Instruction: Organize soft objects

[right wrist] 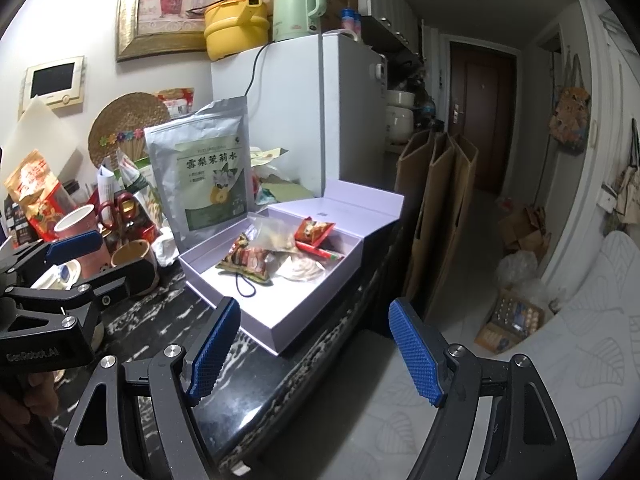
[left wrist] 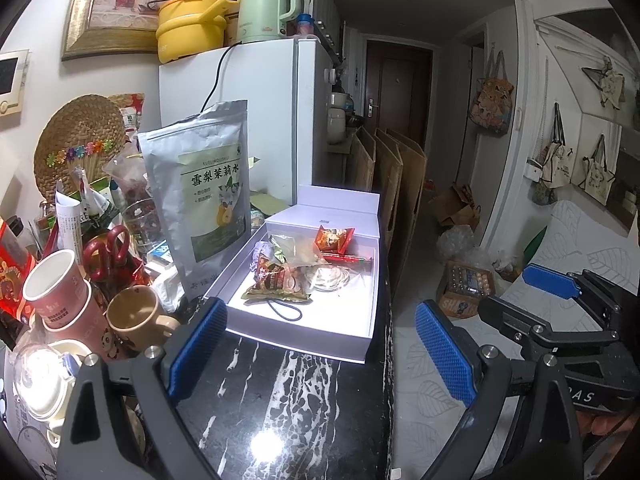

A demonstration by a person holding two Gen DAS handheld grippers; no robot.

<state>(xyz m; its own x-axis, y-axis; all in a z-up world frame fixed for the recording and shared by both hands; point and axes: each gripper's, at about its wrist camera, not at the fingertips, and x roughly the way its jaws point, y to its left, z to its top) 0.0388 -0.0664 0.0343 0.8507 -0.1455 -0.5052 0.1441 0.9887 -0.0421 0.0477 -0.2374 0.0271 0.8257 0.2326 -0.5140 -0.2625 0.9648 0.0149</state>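
Right, both grippers, left gripper (left wrist: 320, 344) and right gripper (right wrist: 316, 348), hover spread wide and empty. Snack packets (left wrist: 280, 276) sit inside the white box (left wrist: 320, 332).

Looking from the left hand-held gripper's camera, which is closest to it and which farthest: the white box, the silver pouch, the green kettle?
From the left hand-held gripper:
1. White box, lying open on the counter straight ahead.
2. Silver pouch, standing upright behind the box's left side.
3. Green kettle, up on top of the fridge at the back.
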